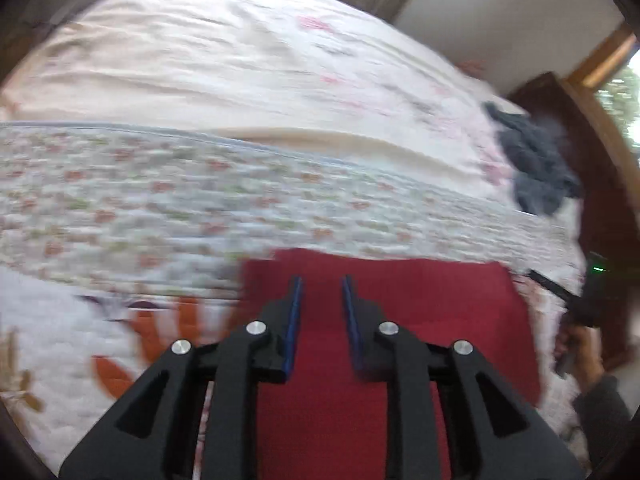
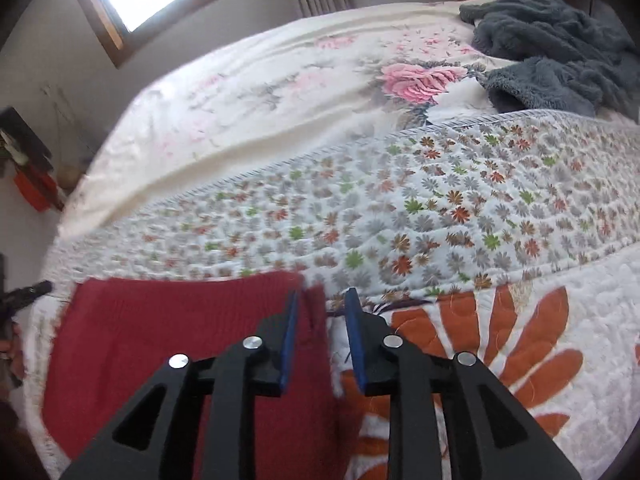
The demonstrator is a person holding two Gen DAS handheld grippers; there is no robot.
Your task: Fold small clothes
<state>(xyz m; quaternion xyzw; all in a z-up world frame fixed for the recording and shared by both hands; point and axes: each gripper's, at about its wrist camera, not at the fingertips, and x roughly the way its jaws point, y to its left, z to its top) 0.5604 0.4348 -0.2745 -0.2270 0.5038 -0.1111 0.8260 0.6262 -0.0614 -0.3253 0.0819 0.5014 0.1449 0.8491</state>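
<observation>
Red garment (image 2: 160,340) flat, long axis crosswise

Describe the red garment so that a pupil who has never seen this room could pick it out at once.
Start at the bed, then find the flowered quilt across its near end. The red garment lies flat on it, the only plain dark red cloth, unlike the rumpled grey fleece farther up.
</observation>
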